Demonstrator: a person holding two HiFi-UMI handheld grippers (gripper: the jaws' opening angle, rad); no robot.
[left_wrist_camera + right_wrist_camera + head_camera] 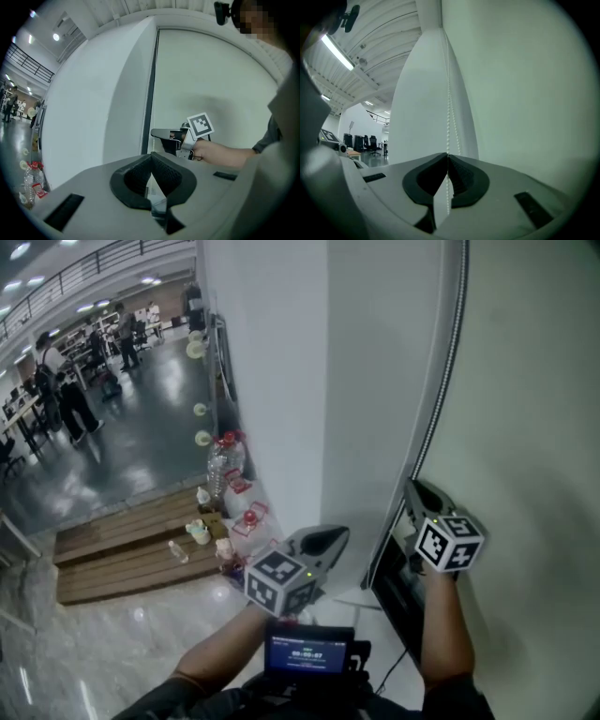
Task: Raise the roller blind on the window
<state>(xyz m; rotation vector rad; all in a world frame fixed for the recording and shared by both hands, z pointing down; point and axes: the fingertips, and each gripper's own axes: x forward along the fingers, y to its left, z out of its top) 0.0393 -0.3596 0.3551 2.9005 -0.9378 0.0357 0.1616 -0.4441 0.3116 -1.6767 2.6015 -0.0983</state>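
Right tongs (447,156) gripping bead chain (449,103), left tongs (151,155) clenched shut, two chain strands, one roller blind (525,93)

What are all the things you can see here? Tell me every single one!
roller blind: one, pale greenish white, at right
bead chain: one, white, hanging beside the roller blind
wall: one, white, left of the roller blind
bottles: several, clear with red tops, on the floor by the wall
wooden pallets: about two, brown, on the floor at left
people: several, dark clothes, far hall at upper left
screen: one, black with a blue display, at the person's chest
left hand-held gripper: one, grey, jaws together
right hand-held gripper: one, grey, jaws shut on the bead chain
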